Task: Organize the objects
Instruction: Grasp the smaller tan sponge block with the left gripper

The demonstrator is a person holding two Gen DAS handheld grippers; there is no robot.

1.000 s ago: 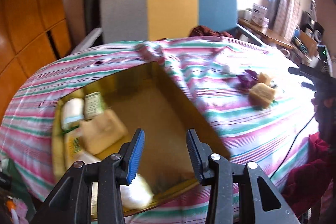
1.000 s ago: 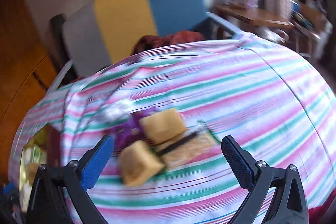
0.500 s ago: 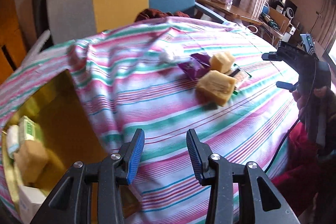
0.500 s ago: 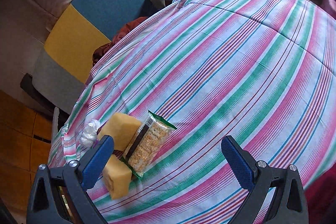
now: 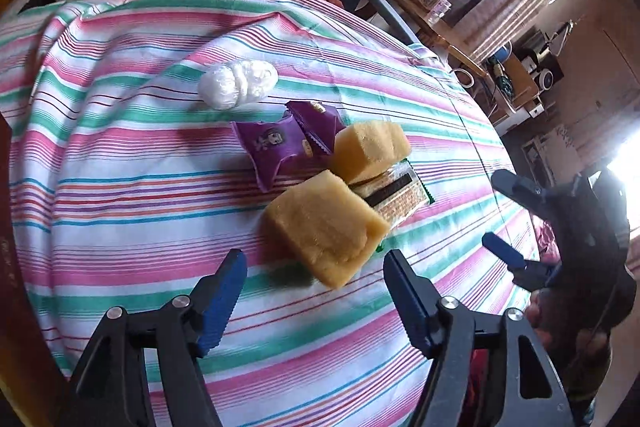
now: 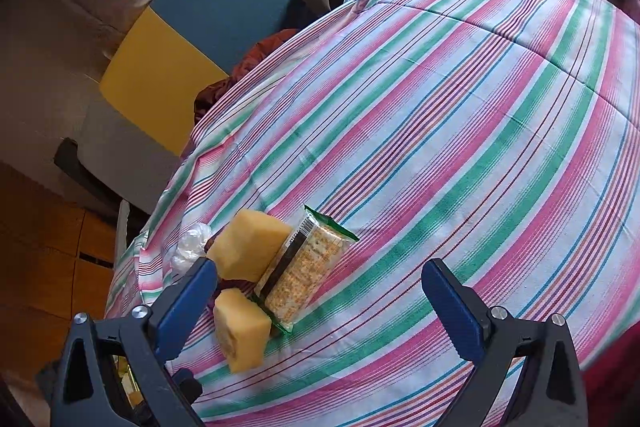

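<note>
L gripper (image 5: 314,291) jaws opening, nothing between yet; near sponge block (image 5: 324,227) sits just ahead on the striped surface (image 5: 120,187), so I'm lined up for it. R gripper (image 6: 320,301) spread wide, empty, cracker pack (image 6: 306,267) ahead-left.

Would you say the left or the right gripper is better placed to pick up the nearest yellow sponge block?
Left. The left gripper points straight at the near yellow sponge block, its jaws opening and empty. The right gripper stands open but offset, the block by its left jaw.
</note>
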